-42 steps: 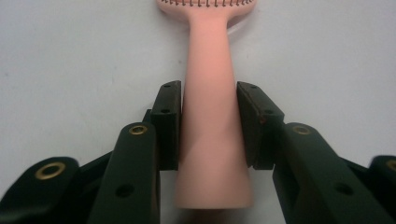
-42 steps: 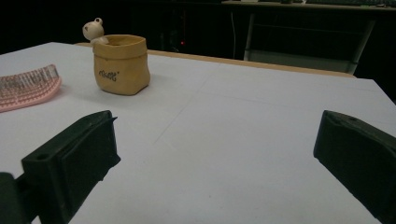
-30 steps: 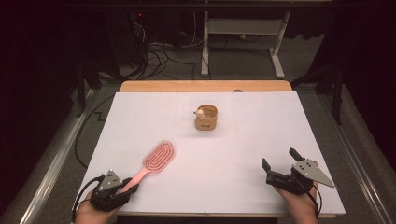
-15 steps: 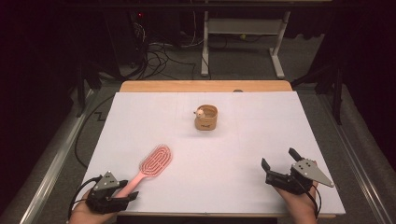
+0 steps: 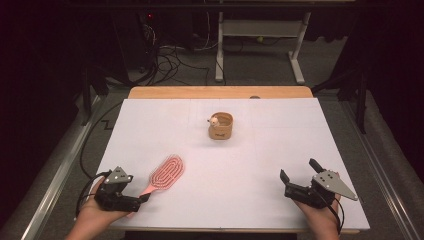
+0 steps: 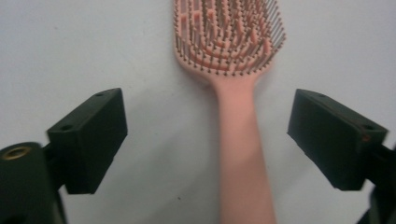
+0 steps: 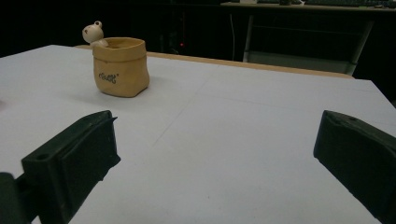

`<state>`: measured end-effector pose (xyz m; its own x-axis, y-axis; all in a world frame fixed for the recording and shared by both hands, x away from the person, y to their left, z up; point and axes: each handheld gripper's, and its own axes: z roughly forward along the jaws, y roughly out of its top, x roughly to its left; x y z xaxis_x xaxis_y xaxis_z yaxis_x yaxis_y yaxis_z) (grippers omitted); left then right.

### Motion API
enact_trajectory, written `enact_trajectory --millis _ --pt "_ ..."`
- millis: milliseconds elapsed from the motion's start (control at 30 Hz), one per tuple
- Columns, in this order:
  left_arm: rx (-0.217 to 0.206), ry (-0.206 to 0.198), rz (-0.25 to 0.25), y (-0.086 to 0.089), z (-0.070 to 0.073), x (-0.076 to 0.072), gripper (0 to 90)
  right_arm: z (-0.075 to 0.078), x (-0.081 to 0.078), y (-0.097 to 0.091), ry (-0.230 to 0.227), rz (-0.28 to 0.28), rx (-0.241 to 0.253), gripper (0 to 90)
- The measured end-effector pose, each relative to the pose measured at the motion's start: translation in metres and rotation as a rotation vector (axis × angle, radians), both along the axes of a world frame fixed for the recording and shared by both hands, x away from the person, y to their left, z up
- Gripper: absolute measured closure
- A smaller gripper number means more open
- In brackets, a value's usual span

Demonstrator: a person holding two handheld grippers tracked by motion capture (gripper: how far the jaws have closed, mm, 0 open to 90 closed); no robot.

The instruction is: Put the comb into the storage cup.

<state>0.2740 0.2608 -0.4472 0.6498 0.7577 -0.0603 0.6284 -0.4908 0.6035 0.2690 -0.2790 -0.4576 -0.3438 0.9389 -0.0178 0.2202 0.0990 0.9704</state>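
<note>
A: Where does the left gripper sit?

B: At the near left corner of the table, in the person's left hand. Its 2 black jaws have just been opening and now stand well apart. The handle of the pink hairbrush runs up between them, and neither pad presses on it.

A: And the brush itself?

B: It lies flat on the white table surface, bristles up, head pointing away toward the middle, handle end just beside the jaws.

A: The right gripper?

B: Near the right front edge, in the right hand. Its 2 jaws are spread wide with bare surface between them.

A: Anything else on the sheet?

B: 1 small tan pot, shaped like a sack with a little bear head on its rim, stands upright toward the far middle, well apart from both grippers.

A: And the room?

B: A wooden table edge shows past the white cover. Beyond it, dark floor, tangled cables, and the pale legs of a desk frame.
</note>
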Motion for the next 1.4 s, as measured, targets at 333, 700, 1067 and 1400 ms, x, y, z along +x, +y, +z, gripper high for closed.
enact_trajectory --millis 333,700,1067,1400 --pt "0.036 0.088 -0.019 -0.013 0.001 0.026 0.0 0.000 0.000 0.000 0.002 0.002 -0.001 0.2" --pt "0.089 0.135 -0.050 -0.035 0.000 0.035 0.0 0.001 0.000 -0.001 -0.001 0.002 0.002 0.2" --pt "0.096 0.164 -0.058 -0.054 0.001 0.048 0.0 0.001 0.000 -0.002 -0.003 0.002 0.002 0.3" --pt "0.137 0.178 -0.071 -0.067 0.002 0.058 0.0 0.001 0.001 -0.002 -0.004 0.004 0.004 0.2"
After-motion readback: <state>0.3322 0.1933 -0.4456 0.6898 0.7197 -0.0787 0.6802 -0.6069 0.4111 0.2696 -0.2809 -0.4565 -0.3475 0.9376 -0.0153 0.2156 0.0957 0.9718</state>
